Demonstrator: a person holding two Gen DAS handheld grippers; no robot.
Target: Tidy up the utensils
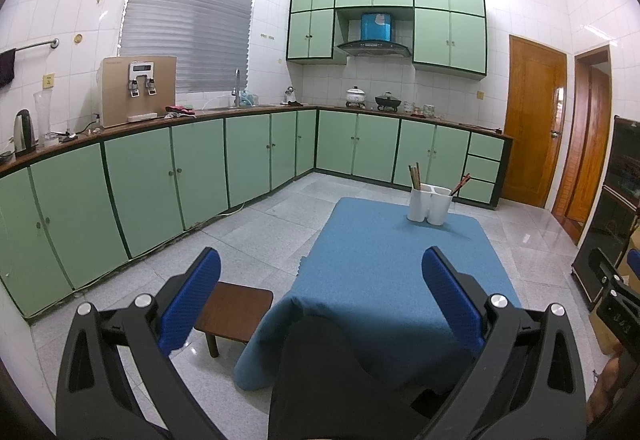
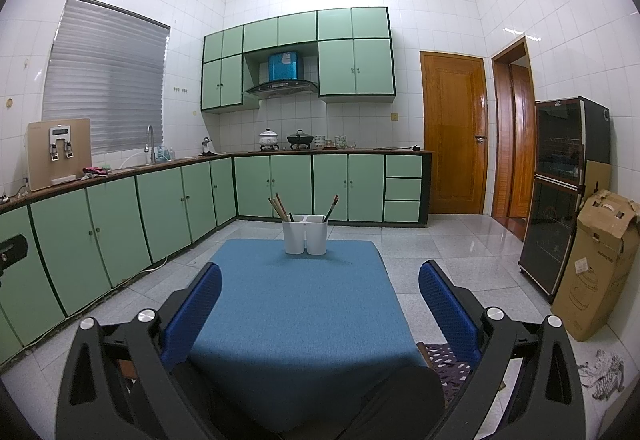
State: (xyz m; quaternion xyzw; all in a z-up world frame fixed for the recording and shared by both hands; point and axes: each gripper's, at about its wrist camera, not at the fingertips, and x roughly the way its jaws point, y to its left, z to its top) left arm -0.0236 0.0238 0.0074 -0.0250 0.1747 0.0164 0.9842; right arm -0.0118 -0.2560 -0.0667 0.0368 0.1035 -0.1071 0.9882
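Note:
A white two-cup utensil holder (image 1: 430,203) (image 2: 305,234) stands at the far end of a table under a blue cloth (image 1: 392,272) (image 2: 296,304). Light wooden chopsticks (image 1: 415,176) (image 2: 279,207) lean in its left cup. Dark red chopsticks (image 1: 460,184) (image 2: 332,206) lean in its right cup. My left gripper (image 1: 320,280) hangs open over the table's near left edge, nothing between its blue pads. My right gripper (image 2: 320,292) is open too, empty, over the near end of the cloth. Both are well short of the holder.
A small brown stool (image 1: 236,314) sits on the floor left of the table. Green cabinets (image 1: 140,184) run along the left and back walls. A dark cabinet (image 2: 564,192) and a cardboard box (image 2: 596,264) stand at the right. A patterned cushion (image 2: 448,360) lies by the table's right corner.

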